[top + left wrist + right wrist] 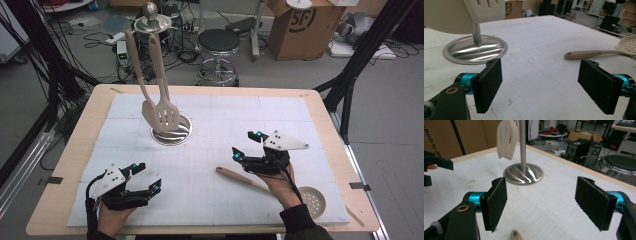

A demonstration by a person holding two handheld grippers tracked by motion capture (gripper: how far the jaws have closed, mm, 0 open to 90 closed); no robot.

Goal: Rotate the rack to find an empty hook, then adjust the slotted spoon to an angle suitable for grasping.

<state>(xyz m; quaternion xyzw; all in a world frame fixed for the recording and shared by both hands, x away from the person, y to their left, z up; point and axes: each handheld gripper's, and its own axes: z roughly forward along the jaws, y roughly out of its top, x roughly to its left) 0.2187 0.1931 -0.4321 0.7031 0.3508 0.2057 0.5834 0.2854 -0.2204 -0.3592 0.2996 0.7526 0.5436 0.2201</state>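
A metal utensil stand [171, 131] rises from a round base at the mat's back left. A beige slotted spatula [165, 114] and a second beige turner [148, 111] hang from it. A beige skimmer spoon [312, 200] lies at the front right, its handle pointing left. My left gripper [148, 176] is open at the front left, over bare mat. My right gripper [246, 144] is open just above the skimmer's handle end. The left gripper view has its open jaws [542, 85] facing the stand base [475, 48] and the skimmer [599, 52]. In the right gripper view, the open gripper [545, 202] faces the stand [523, 173] and the spatula [507, 138], with the handle tip [516, 235] below.
A white mat [210, 115] covers the wooden table [75, 145]. Behind the table stand a black stool [218, 42], a cardboard box [302, 27] and loose cables on the floor. Black frame legs [350, 75] stand at the right rear corner.
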